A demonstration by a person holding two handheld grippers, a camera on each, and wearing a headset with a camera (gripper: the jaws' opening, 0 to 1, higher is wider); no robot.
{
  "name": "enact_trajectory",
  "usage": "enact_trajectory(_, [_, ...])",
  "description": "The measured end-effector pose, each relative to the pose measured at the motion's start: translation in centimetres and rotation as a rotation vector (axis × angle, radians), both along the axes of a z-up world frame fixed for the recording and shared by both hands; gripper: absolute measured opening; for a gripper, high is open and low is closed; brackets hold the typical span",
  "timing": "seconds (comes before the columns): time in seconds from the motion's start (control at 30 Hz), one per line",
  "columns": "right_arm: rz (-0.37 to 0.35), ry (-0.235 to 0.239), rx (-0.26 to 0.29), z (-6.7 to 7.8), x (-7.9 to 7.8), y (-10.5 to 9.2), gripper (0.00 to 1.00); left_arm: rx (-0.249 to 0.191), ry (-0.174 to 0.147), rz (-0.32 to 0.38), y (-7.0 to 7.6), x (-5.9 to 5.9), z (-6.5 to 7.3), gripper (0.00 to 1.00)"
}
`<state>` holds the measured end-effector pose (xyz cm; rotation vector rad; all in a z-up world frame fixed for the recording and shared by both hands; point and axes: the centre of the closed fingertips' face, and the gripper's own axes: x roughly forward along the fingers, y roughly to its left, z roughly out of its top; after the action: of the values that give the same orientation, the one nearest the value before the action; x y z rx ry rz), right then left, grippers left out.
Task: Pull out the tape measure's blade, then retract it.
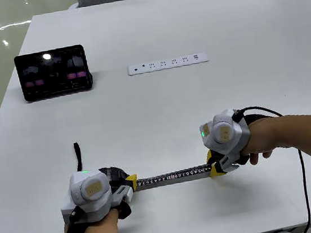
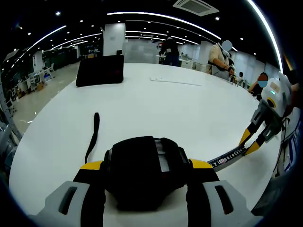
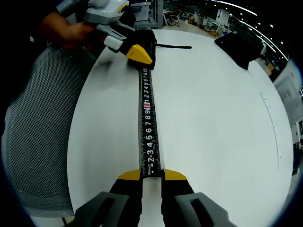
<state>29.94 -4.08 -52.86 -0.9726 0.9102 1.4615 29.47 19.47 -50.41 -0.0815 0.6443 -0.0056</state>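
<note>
A black tape measure case [image 2: 144, 168] sits between the yellow-tipped jaws of my left gripper [image 1: 127, 186], which is shut on it near the table's front edge. Its black wrist strap [image 1: 77, 155] trails away over the white table [image 1: 160, 110]. The numbered blade [image 1: 171, 176] runs out flat from the case to the right. My right gripper [image 1: 216, 169] is shut on the blade's free end [image 3: 151, 173]. In the right gripper view the blade [image 3: 147, 120] stretches straight up to the case [image 3: 144, 43] held in the left gripper [image 3: 124, 46].
A dark tablet [image 1: 53, 71] stands propped at the back left of the table. A white power strip [image 1: 167, 64] lies further back in the middle. The table's front edge runs just below both hands. People stand in the room beyond the table.
</note>
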Motion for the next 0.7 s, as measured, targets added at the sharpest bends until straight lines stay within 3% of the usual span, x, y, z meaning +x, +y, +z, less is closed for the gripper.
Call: enact_trajectory(0.7, [-0.038,0.008,0.02,-0.1,-0.33,0.91,0.11,0.002,0.004,-0.004,-0.1,-0.17,-0.07,0.65])
